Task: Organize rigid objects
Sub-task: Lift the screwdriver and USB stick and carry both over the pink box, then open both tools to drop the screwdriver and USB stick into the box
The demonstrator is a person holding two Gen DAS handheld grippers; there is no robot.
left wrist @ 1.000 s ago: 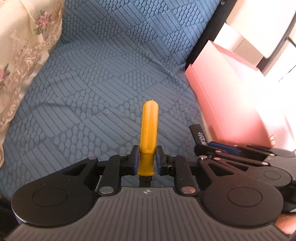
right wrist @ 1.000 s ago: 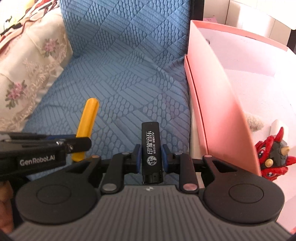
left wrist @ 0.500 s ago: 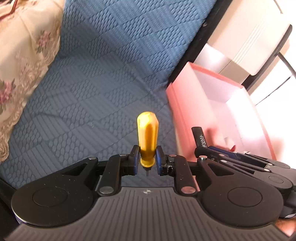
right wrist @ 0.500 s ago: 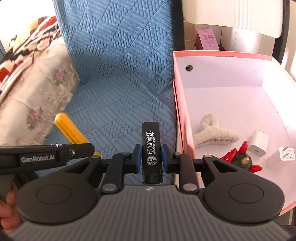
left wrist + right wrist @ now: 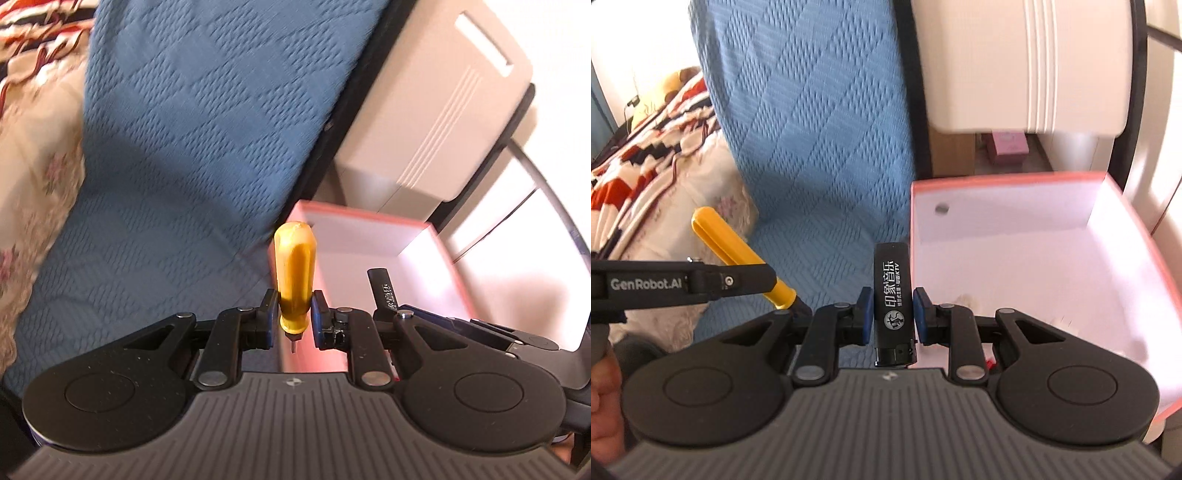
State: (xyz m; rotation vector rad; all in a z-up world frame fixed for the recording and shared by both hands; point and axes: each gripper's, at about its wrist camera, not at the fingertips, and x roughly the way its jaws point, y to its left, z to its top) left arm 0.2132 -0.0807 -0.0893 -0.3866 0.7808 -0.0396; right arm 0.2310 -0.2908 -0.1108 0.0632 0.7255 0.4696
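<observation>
My left gripper [image 5: 294, 318] is shut on a yellow-handled screwdriver [image 5: 294, 275], handle pointing forward, held in the air beside the near left corner of the pink box [image 5: 373, 218]. My right gripper [image 5: 892, 311] is shut on a black lighter [image 5: 892, 295] with white print, held over the box's left wall [image 5: 913, 236]. The screwdriver [image 5: 738, 251] and the left gripper's finger show at the left of the right wrist view. The lighter [image 5: 382, 284] shows to the right in the left wrist view.
The pink box stands open against the blue quilted cushion [image 5: 812, 129]. A white cabinet [image 5: 1027, 62] rises behind it. A floral cover [image 5: 33, 177] and a patterned blanket [image 5: 646, 129] lie at the left.
Both grippers have risen and tilted up with their objects still held. The box's inside has come into view and its small contents have slipped below the right gripper's frame.
</observation>
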